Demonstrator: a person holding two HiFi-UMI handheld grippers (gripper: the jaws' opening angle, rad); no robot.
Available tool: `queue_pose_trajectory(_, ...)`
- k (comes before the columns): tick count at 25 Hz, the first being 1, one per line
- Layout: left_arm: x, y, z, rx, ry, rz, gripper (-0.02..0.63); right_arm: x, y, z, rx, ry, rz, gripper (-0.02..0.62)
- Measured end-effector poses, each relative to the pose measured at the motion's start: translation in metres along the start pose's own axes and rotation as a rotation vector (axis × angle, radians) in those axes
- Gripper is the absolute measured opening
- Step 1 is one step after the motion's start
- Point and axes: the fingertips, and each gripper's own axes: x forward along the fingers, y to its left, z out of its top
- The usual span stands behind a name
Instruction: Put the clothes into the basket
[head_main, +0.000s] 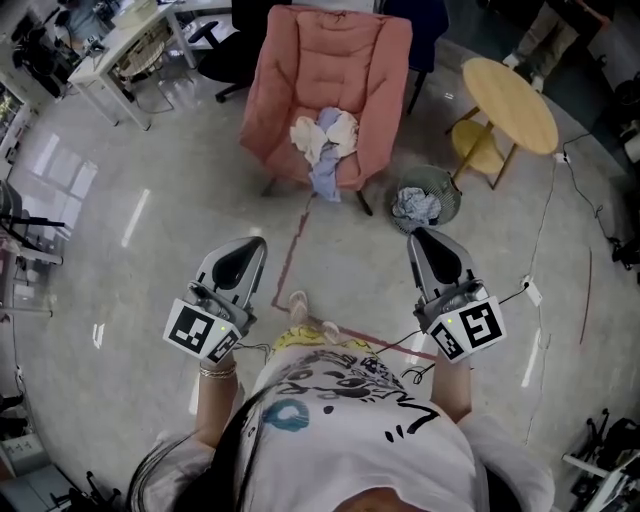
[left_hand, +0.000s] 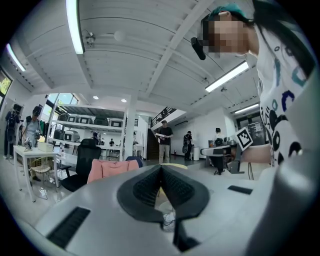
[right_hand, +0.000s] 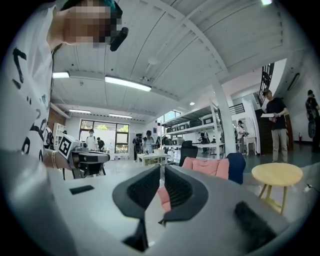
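We hold L grey two-jaw gripper (head_main: 257, 243) & R grey two-jaw gripper (head_main: 416, 234), both w/ jaws pressed together, pinching nothing.

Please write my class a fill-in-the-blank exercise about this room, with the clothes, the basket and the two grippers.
1. A pile of clothes lies on the seat of the pink ____.
2. The basket stands beside the round, yellow ____.
3. The jaws of the left gripper and the right gripper are both ____, with nothing between them.

Missing words: armchair; table; shut.
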Motion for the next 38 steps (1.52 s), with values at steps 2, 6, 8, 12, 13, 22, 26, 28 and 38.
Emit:
queue_pose_trajectory(2, 0.002, 0.003, 0.001, 0.005, 0.003, -0.006, 0.011, 0.005, -0.001, 0.003, -0.002, -0.006, 0.003, 0.031)
queue_pose_trajectory(6, 0.011, 0.02, 0.004, 0.015, 0.003, -0.011, 0.011, 0.023, -0.005, 0.005, -0.005, -0.011, 0.005, 0.031)
queue_pose_trajectory(8, 0.018, 0.03, 0.003, 0.013, 0.004, -0.021, 0.011, 0.034, -0.006, 0.004, -0.003, -0.006, 0.004, 0.031)
queue_pose_trajectory(12, 0.033, 0.052, 0.004, 0.025, 0.016, -0.051, 0.011, 0.06, -0.009, 0.005, -0.001, -0.004, 0.003, 0.031)
queue_pose_trajectory(13, 0.037, 0.058, 0.005, 0.03, 0.018, -0.058, 0.011, 0.067, -0.011, 0.006, -0.002, -0.005, 0.003, 0.031)
queue_pose_trajectory(22, 0.069, 0.118, 0.014, 0.038, 0.009, -0.102, 0.011, 0.132, -0.02, 0.012, -0.001, -0.001, -0.012, 0.031)
queue_pose_trajectory(26, 0.076, 0.142, 0.015, 0.037, 0.005, -0.117, 0.011, 0.158, -0.02, 0.014, 0.003, -0.001, -0.022, 0.031)
queue_pose_trajectory(28, 0.078, 0.154, 0.013, 0.037, 0.007, -0.12, 0.011, 0.169, -0.019, 0.014, 0.003, -0.001, -0.025, 0.031)
queue_pose_trajectory(38, 0.089, 0.188, 0.004, 0.025, 0.006, -0.143, 0.011, 0.195, -0.019, 0.008, 0.002, 0.016, -0.051, 0.031)
